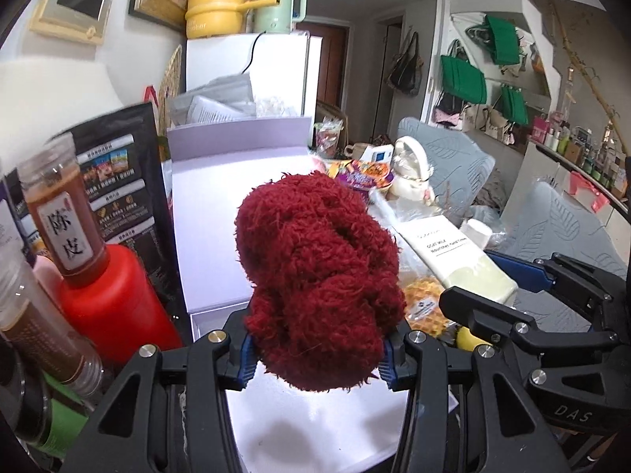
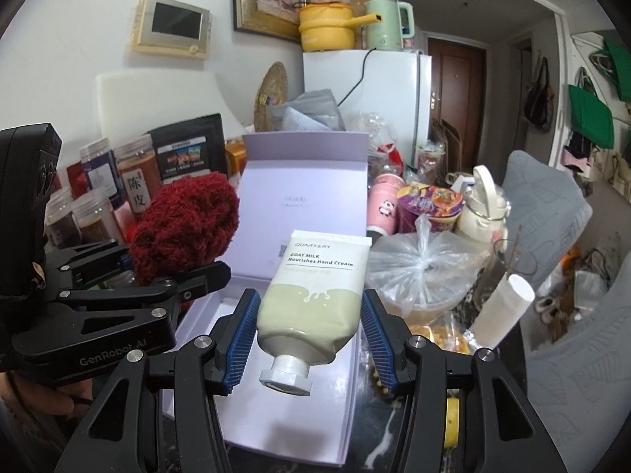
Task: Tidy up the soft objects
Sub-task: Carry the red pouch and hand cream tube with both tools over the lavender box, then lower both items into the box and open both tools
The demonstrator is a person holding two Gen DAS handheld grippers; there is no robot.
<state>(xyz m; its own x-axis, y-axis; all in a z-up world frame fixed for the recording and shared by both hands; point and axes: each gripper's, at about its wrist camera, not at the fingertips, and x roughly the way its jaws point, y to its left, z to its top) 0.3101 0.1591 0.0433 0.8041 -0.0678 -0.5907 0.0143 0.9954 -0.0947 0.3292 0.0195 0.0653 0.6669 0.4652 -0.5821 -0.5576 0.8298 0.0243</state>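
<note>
My left gripper is shut on a fuzzy dark red bundle and holds it above the open lilac box. The red bundle also shows in the right wrist view, left of the box. My right gripper is shut on a cream and green hand cream tube, cap toward the camera, above the box's tray. The tube also shows in the left wrist view, with the right gripper at the right.
Jars, a red bottle and a black pouch stand left of the box. A knotted plastic bag, a noodle cup, a pink cup and a white bottle crowd the right. A white fridge stands behind.
</note>
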